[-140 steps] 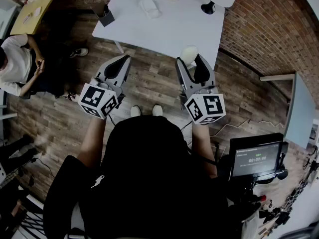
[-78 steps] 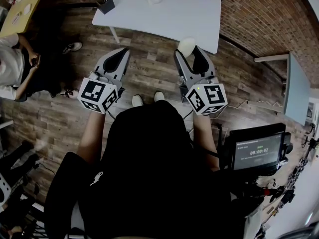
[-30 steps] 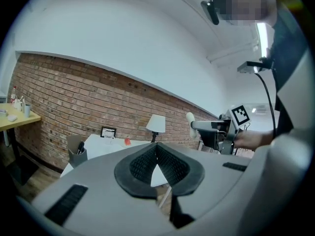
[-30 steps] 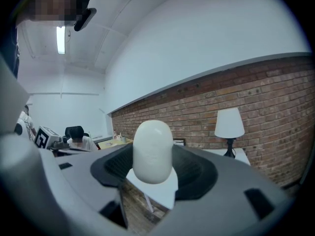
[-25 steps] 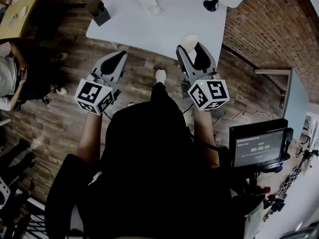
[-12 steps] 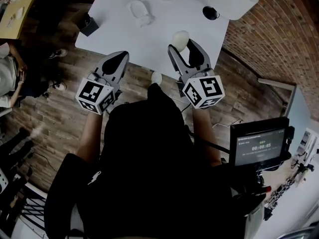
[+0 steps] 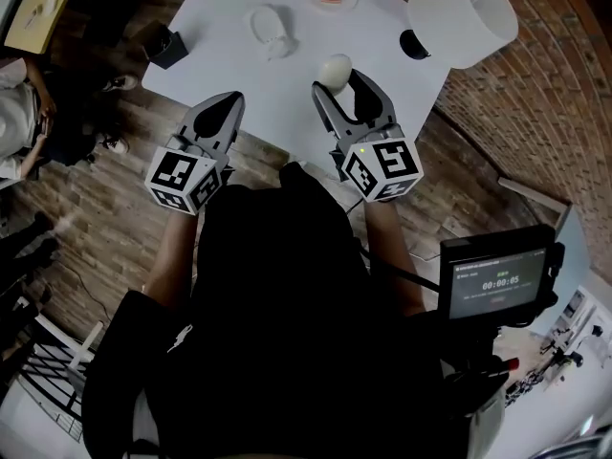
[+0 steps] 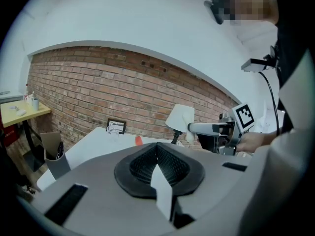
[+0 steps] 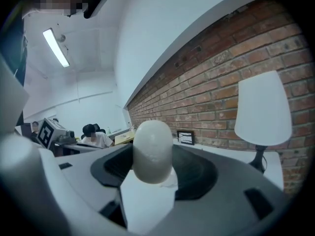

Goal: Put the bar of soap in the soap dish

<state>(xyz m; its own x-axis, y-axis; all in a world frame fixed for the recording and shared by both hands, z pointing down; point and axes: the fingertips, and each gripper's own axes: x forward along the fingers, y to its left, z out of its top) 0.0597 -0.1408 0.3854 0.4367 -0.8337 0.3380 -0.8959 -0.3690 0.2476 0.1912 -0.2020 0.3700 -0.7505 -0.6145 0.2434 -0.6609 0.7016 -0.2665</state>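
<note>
The right gripper (image 7: 340, 80) has its jaws clamped on the smooth, off-white oval bar of soap (image 7: 334, 68), which shows just above centre in the head view, over the near part of the matte white worktop (image 7: 220, 60). The left gripper (image 7: 231, 103), at centre left, has its jaws pressed together on nothing. The rounded white soap dish (image 7: 271, 29) lies near the top edge, well apart from the soap. Soap is probably slick, so carry it forward level with a firm grip. Let go only once it sits low in the dish's hollow.
</note>
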